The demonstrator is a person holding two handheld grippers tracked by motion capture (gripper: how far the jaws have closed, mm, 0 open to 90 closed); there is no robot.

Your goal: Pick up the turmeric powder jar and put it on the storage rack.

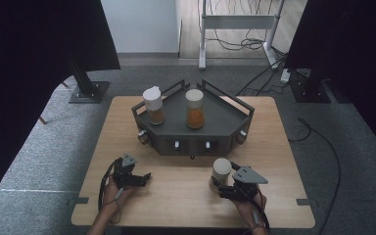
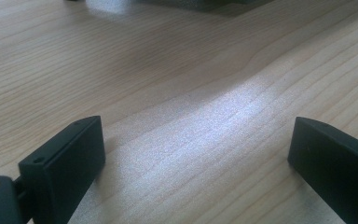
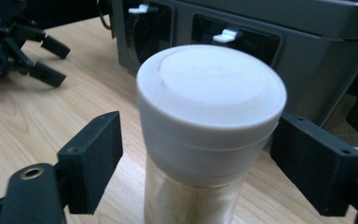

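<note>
R gripper (image 3: 200, 163): jaws spread either side of spice jar (image 3: 205, 140), not pinching | I'd centre below the cap, squeeze evenly | L gripper (image 2: 191, 163): spread, empty, on table (image 2: 168, 70)

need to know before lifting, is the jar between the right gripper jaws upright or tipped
Upright: the jar stands on the table, its white lid on top, facing up.

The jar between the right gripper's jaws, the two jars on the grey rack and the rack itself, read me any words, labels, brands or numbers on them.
None can be read.
Jar between the right gripper jaws: plain white lid, clear body, no label showing.
Two jars on the grey rack: no lettering visible; too small to tell.
Rack front: small white latches, no print.
</note>
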